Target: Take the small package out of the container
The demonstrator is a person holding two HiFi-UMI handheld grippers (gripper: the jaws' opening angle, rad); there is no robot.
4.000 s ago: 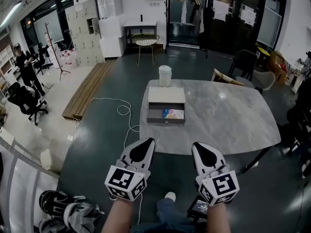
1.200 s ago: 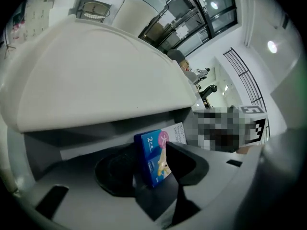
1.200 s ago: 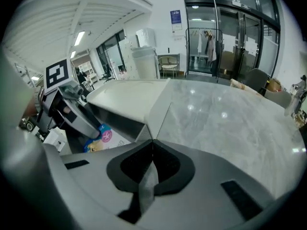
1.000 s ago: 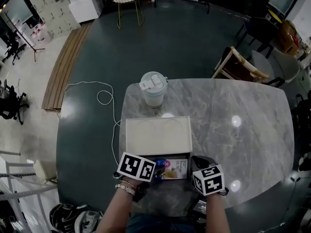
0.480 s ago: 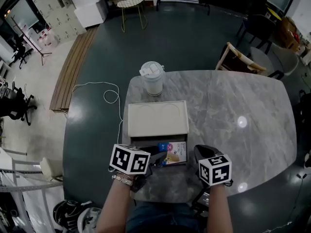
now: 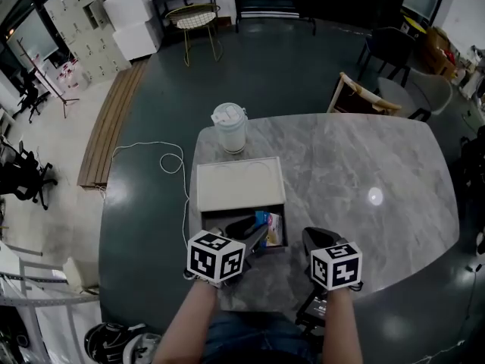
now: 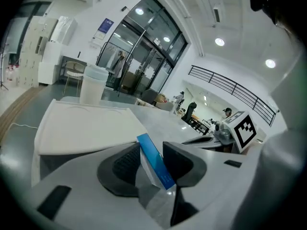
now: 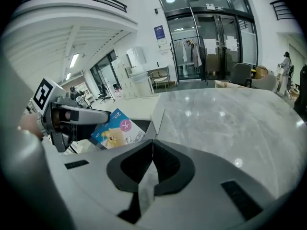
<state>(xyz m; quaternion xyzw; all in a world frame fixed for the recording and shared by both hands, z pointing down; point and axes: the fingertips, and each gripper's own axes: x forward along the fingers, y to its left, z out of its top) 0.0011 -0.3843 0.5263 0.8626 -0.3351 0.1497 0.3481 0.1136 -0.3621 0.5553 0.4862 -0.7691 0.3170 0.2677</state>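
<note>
Gripping now: small package (image 7: 154,162) clamped edge-on between the pads of the left gripper (image 6: 256,233); jaws just lately closing in, package between them.
Package place: at the left gripper's tips, tilted up over the open drawer of the container (image 6: 241,186), printed face turned toward the right gripper (image 8: 152,146); ahead and to the left of that gripper's tips.
Right gripper: clenched on nothing, pads together, just beside the drawer's front corner, near the package but apart from it.
Risk, slip: hold taken on one thin edge only; likely to pivot or slide out between the pads if swung or tipped fast, then drop back into the drawer or onto the marble table (image 6: 364,165).
Risk, snag: lower corner of the package possibly low enough to catch the drawer's front wall if drawn toward the body before lifting; could drag the light container along.
Risk, crush: thin packet, judged easy to crease under a harder squeeze.
Risk, knock: lidded cup (image 6: 229,127) beyond the container, well apart from both grippers; little danger unless the container gets shoved.
Count, small packages: one, none other seen in the drawer.
Count, containers: one, a drawer box with a pale flat top.
Count, lidded cups: one.
Count, grippers: two, one loaded, one empty.
Count, tables: one.
</note>
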